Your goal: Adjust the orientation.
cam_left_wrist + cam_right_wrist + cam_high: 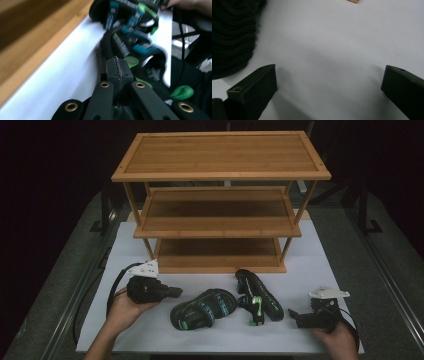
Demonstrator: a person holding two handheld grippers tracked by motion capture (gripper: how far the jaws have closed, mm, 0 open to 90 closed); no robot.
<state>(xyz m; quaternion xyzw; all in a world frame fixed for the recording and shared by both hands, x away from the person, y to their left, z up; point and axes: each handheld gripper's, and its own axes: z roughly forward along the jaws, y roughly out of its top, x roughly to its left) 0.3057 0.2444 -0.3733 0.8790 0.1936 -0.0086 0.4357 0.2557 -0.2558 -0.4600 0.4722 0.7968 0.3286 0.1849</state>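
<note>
Two black sandals with teal and green strap accents, lying on the white mat in front of the bamboo rack. Left sandal [203,308] upright on its sole, angled with one end toward the lower left, straps up, blurred but close ahead in the left gripper view [140,52]. Right sandal [259,295] tipped on its side, ribbed dark sole showing [232,37], just beside the other, near the rack's bottom shelf.

The left tool [172,293] lies level with jaws pressed together, while the right tool [292,314] rests with jaws spread wide.
</note>
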